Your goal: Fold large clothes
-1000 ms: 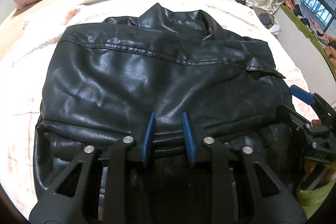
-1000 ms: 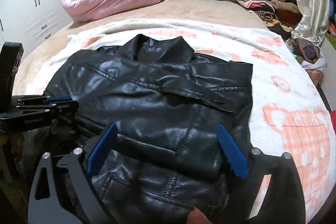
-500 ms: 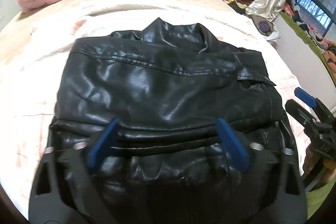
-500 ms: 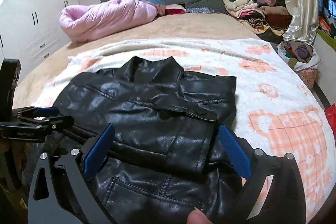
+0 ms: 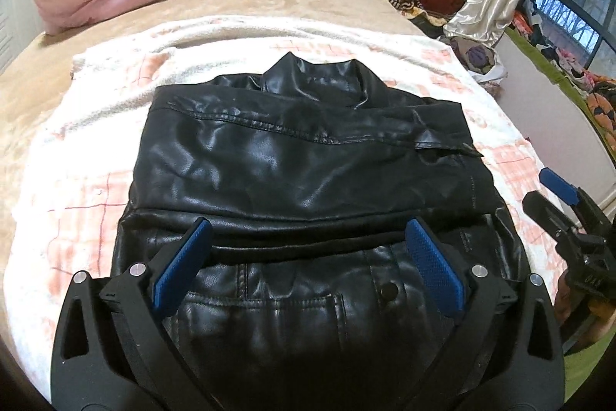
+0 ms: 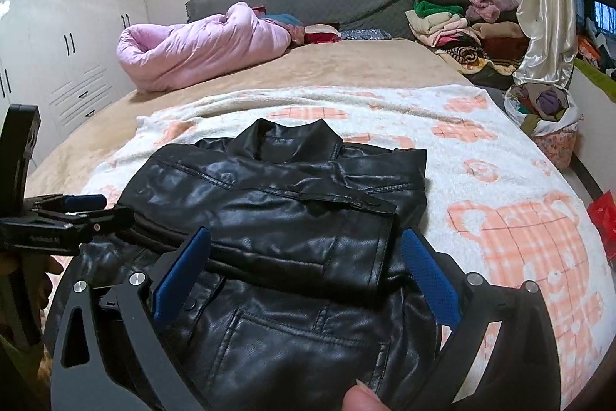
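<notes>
Left gripper (image 5: 306, 268) is held low over the near hem of the black leather jacket (image 5: 308, 172), blue pads spread wide, nothing pinched. Same deal with the right gripper (image 6: 304, 272): spread wide over the jacket's near right corner, nothing gripped. The jacket is laid folded on a white-and-orange blanket (image 6: 500, 218) on the bed, collar at 12 o'clock. Its near edge is cut off behind the gripper frames. A fingertip (image 6: 360, 397) is seen at 6 o'clock in the right view. A pink duvet (image 6: 200, 45) is bunched at 11 o'clock, and stacked clothes (image 6: 450, 22) sit at 1 o'clock.
</notes>
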### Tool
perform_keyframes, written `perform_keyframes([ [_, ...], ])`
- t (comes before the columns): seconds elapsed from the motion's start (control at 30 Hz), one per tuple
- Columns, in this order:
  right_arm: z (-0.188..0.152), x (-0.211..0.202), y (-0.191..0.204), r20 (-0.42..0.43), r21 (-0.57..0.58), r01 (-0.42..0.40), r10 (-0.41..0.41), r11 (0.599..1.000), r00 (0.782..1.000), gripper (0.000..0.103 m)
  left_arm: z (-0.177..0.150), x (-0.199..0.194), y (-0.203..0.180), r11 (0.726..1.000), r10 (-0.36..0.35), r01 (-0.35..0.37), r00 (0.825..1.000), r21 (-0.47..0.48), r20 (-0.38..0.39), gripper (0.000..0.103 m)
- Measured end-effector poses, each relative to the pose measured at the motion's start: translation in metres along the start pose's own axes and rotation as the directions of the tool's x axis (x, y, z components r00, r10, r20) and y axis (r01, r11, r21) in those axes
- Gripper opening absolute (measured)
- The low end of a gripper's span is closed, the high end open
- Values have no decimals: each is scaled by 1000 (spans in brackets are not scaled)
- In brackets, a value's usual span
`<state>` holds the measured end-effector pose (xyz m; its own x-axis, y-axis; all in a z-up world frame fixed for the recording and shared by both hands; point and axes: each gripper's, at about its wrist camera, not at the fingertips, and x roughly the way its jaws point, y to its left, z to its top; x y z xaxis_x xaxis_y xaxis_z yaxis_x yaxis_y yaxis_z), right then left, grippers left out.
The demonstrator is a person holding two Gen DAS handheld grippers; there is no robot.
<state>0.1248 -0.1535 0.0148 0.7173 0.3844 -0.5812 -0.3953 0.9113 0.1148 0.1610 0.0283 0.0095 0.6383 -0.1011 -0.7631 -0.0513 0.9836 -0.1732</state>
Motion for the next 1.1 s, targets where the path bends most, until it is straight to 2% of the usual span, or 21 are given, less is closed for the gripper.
perform_keyframes([
  [0.37, -7, -16, 18, -11, -18, -7, 7, 1000, 1000, 99, -13, -28, 5, 1000, -20, 20, 999, -3, 33, 94],
  [0.77, -32, -33, 21, -45, 8, -25, 26, 1000, 999, 99, -38, -46, 17, 1000, 19, -19, 999, -3, 43, 94],
  [1.1, -51, -49, 14, -78, 24, -32, 34, 999, 996, 99, -58, -52, 19, 1000, 26, -26, 999, 3, 34, 94],
])
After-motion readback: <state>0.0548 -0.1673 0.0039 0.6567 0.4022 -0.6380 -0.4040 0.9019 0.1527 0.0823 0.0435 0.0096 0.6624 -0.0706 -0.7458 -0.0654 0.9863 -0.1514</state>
